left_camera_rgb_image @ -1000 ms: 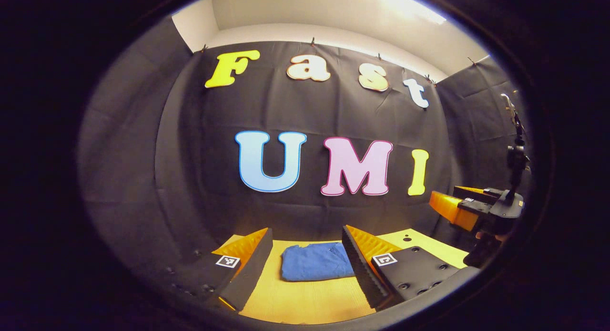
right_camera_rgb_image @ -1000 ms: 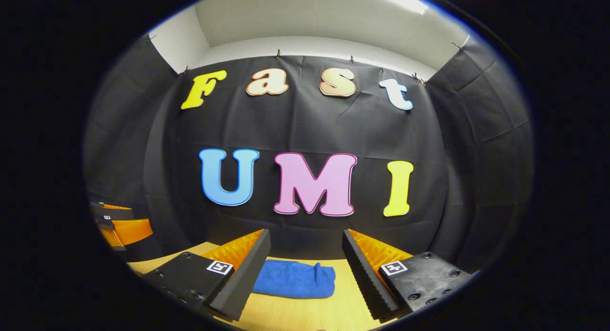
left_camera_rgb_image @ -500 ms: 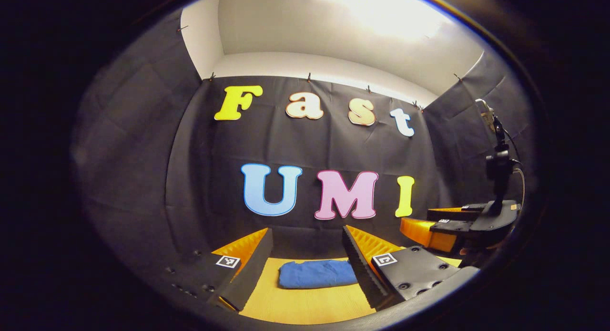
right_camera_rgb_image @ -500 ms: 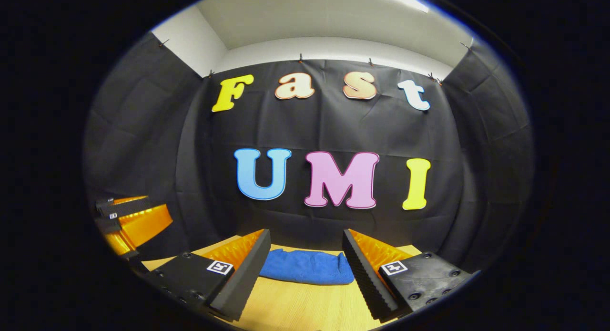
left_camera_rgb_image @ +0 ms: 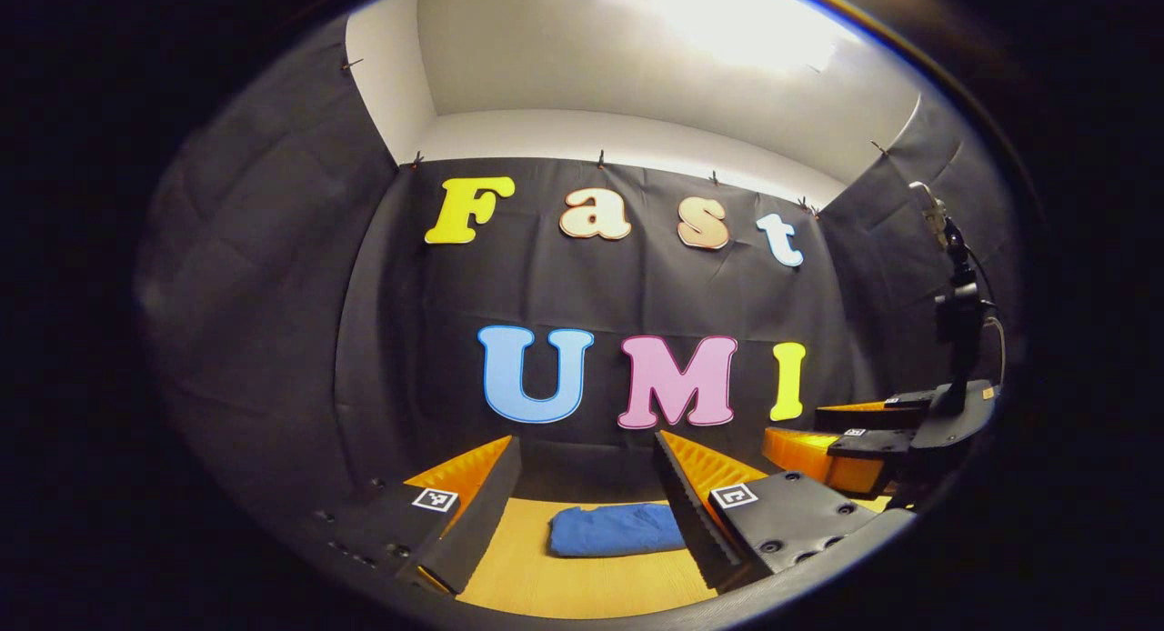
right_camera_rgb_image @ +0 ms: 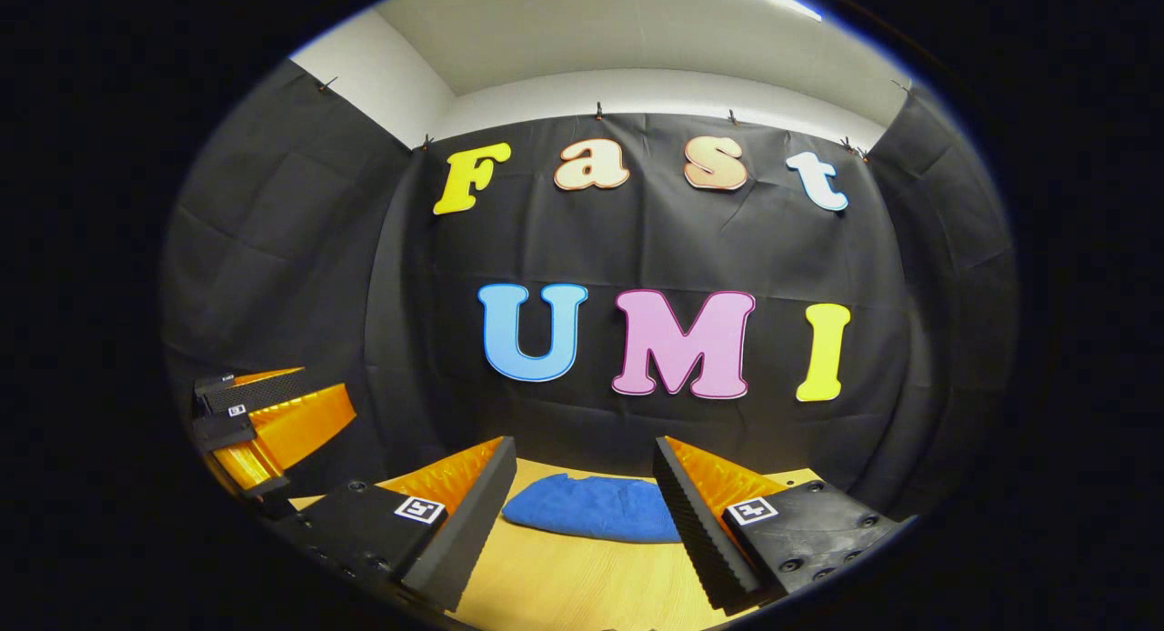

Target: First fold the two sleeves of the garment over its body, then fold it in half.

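A folded blue garment (left_camera_rgb_image: 617, 529) lies on the wooden worktop (left_camera_rgb_image: 582, 585) beyond both grippers' spread, empty fingers (left_camera_rgb_image: 473, 504); the right-hand finger hides its edge in each view.

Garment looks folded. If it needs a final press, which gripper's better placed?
Right, marginally: the blue garment sits centred between the open fingers of the right gripper; for the left gripper it lies offset.
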Tool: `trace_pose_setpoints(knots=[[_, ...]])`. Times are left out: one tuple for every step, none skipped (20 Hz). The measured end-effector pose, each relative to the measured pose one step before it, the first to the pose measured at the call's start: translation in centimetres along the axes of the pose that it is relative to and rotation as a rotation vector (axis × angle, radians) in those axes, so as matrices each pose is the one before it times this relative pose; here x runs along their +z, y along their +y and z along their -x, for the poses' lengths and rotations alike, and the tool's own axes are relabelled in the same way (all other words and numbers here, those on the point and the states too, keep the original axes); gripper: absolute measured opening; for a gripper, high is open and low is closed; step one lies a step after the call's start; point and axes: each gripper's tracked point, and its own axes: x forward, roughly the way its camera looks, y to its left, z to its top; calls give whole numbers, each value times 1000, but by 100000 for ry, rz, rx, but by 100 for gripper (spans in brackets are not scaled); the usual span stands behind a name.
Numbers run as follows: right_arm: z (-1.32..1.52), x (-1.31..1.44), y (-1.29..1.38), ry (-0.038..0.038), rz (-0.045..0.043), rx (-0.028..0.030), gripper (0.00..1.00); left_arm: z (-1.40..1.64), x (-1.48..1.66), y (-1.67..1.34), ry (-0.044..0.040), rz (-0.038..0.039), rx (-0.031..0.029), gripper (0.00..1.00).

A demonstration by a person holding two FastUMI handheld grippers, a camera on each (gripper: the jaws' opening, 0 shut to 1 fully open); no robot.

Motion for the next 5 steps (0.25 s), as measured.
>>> trace_pose_setpoints(knots=[[-42, 134, -99, 23, 74, 643, 96, 119, 113, 69, 171, -1010, -86, 83], [-150, 195, 24, -38, 537, 432, 96, -63, 233, 165, 263, -593, 665, 84], [-187, -27, -72, 259, 1055, 238, 93, 32, 145, 73, 41, -101, 662, 83], [-245, -205, -13, 516, 937, 452, 96, 34, 177, -38, -2, 202, 286, 83], [-325, -191, 134, 574, 473, 866, 96, 155, 94, -11, -227, 169, 11, 83]])
